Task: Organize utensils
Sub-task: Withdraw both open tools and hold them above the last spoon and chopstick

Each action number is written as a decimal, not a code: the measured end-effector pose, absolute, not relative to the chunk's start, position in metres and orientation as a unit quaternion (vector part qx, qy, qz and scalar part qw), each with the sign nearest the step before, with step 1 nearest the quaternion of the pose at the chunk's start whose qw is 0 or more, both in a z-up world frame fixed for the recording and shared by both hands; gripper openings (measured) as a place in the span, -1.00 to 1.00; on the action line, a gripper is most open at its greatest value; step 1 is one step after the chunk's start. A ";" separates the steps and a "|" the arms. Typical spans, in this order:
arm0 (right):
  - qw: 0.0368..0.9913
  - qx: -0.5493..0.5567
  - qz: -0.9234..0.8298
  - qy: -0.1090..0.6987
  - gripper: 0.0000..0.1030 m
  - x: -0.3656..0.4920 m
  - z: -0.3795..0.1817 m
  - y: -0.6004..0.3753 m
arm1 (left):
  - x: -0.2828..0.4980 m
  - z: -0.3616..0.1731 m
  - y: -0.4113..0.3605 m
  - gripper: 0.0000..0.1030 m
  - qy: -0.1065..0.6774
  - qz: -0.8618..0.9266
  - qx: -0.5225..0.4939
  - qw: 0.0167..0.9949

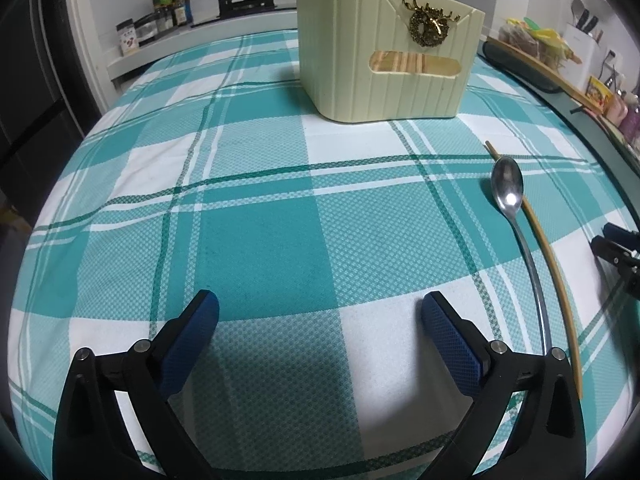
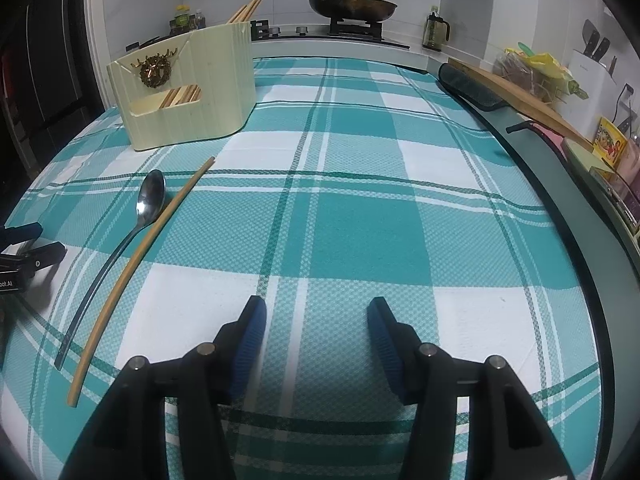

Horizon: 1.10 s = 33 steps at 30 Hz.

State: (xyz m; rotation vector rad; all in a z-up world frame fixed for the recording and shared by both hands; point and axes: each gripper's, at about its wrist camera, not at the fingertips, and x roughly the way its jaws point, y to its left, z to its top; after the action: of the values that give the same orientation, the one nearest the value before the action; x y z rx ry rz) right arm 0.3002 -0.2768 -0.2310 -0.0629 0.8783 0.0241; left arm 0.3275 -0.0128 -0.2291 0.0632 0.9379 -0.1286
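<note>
Left wrist view shows your left gripper (image 1: 320, 312) spread wide over the checked tablecloth (image 1: 260, 240), nothing between its blue pads (image 1: 192, 344). Off to the right of those fingers lies a metal spoon (image 1: 508, 188), bowl pointing away from you, with a single wooden chopstick (image 1: 548, 256) just beside it on the far right, the two running almost parallel; the chopstick's far tip passes behind the spoon's bowl. Ahead of the left gripper and slightly right stands the cream utensil holder (image 1: 384, 80), with more chopsticks visible through its front slot. Your right gripper (image 2: 316, 320) stands about half open, its pads empty, above bare cloth. From that side the spoon (image 2: 150, 196) and chopstick (image 2: 160, 220) lie to the left of the fingers, the chopstick the nearer of the two, and the utensil holder (image 2: 216, 92) stands ahead and to the left, well apart from both grippers. On the stove beyond the table sits a lidded pan (image 2: 352, 4).
</note>
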 end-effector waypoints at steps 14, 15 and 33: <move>0.905 -0.031 0.012 0.425 0.07 0.300 -0.231 -0.277 | 0.328 -0.229 -0.013 0.98 0.452 -0.062 0.030 0.890; 0.905 -0.030 0.012 0.425 0.07 0.300 -0.231 -0.277 | 0.328 -0.229 -0.013 0.98 0.452 -0.062 0.031 0.890; 0.905 -0.026 0.008 0.425 0.07 0.301 -0.231 -0.278 | 0.328 -0.229 -0.012 0.99 0.452 -0.063 0.029 0.889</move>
State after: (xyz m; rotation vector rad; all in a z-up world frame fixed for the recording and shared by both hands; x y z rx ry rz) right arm 0.3006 -0.2776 -0.2306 -0.0541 0.8785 0.0162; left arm 0.3278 -0.0116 -0.2292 0.0593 0.9384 -0.1301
